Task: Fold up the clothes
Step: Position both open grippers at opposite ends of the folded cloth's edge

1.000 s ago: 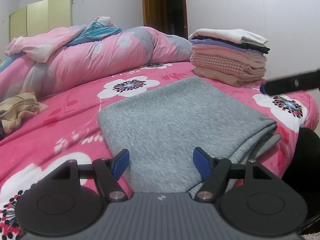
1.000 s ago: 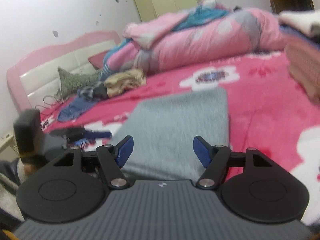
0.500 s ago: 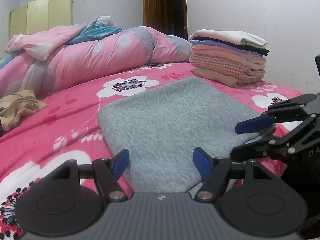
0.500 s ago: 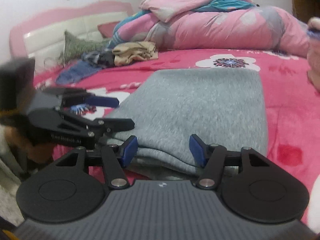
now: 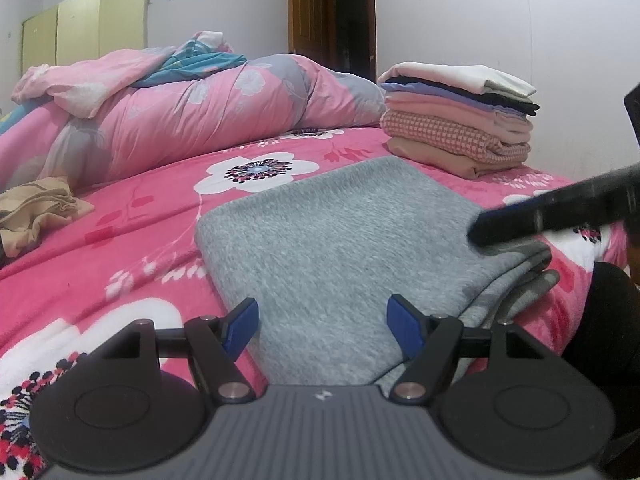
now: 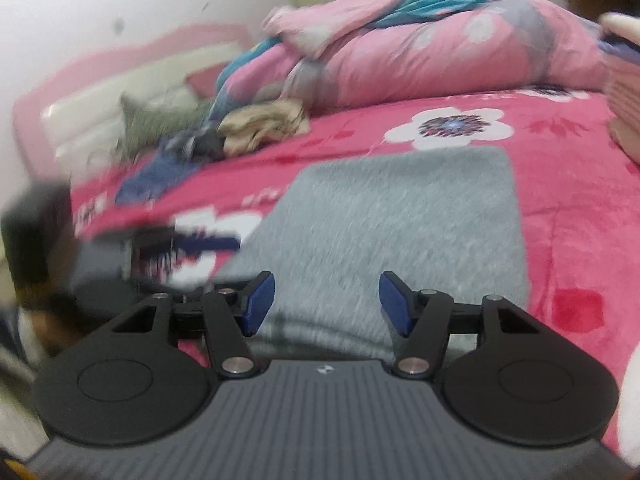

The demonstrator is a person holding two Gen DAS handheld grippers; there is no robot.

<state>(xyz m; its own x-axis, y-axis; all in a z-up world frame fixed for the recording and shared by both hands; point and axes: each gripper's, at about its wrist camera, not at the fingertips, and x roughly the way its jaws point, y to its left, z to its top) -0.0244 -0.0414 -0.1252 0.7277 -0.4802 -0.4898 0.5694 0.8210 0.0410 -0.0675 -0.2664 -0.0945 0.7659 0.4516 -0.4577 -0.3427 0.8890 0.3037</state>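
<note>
Left wrist view. Left gripper sits where it was a second ago, jaws standing fairly wide, both blue pads clear of cloth and holding nothing. The folded grey garment lies flat on the pink floral bedspread, running from the jaws out toward 12 o'clock. At 3 o'clock the right gripper has swung in; half a second ago it hung beside the garment's right edge, now its dark tip is over, perhaps touching, the near right corner. Contact too blurred to call. A stack of folded clothes stands at 1 o'clock, a rumpled quilt at 11, a loose beige garment at 9.

Right wrist view, motion-blurred. The jaws have narrowed a little over the last second and now stand moderately apart; grey cloth shows between and under the pads, but they do not pinch it. The other gripper is a dark smear at 9 o'clock, beside the garment's left edge.

Judgement: this garment looks finished or nearly so; both grippers seem placed at its near edge for one more fold or a lift toward the stack.
</note>
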